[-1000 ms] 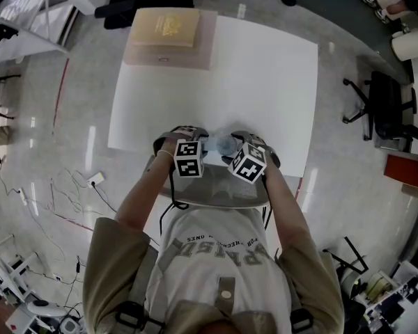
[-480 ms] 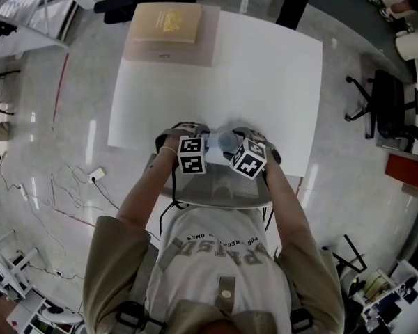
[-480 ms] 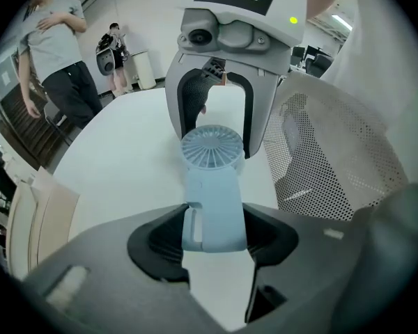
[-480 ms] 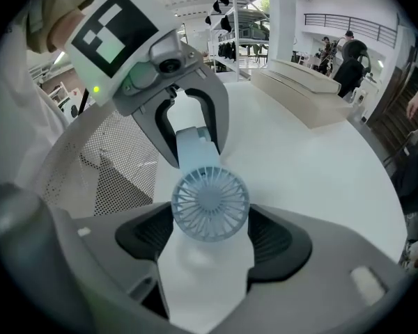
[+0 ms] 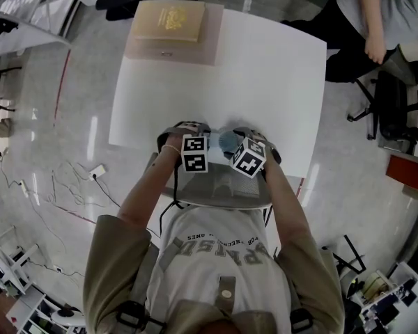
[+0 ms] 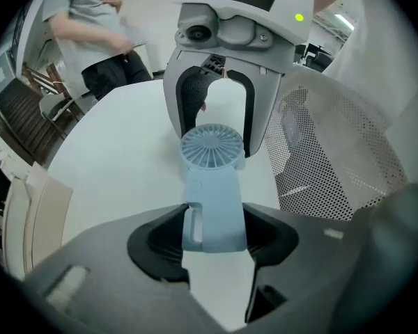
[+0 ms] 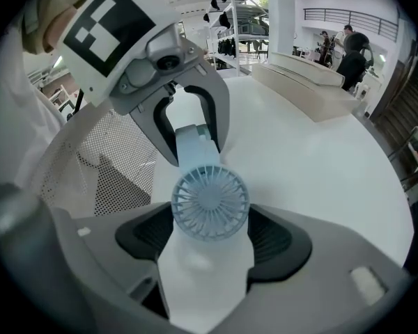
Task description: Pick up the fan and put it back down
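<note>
Standing at the near edge of a white square tabletop (image 5: 265, 75), you have a grey perforated chair (image 5: 223, 190) between your body and it. A glossy pale floor (image 5: 90, 117) surrounds the tabletop, with loose cables (image 5: 70, 193) trailing on its left side and a black office chair (image 5: 389, 106) on its right. At the far left corner of the tabletop lies a flat tan box (image 5: 168, 21) on a pinkish sheet (image 5: 209, 47).

The pale blue fan (image 6: 212, 186) is at the near edge of the tabletop, between your two claws. Your left claw (image 6: 212, 232) pinches its handle, with a pad against each side. Your right claw (image 7: 210, 236) pinches the round grilled head in the same way.

From overhead, the marker cubes (image 5: 194, 153) cover most of the fan, and only a patch of blue shows between them. It is hard to tell whether the fan rests on the tabletop or hangs just clear of it; it may be slightly raised. A bystander (image 5: 376, 9) at the far right corner is cut off at the top of the head view, showing only an arm, a pale top and dark trousers.

Counted: one fan, two claws, two marker cubes, one box, one sheet, one perforated chair, one office chair and one bystander by the tabletop.
</note>
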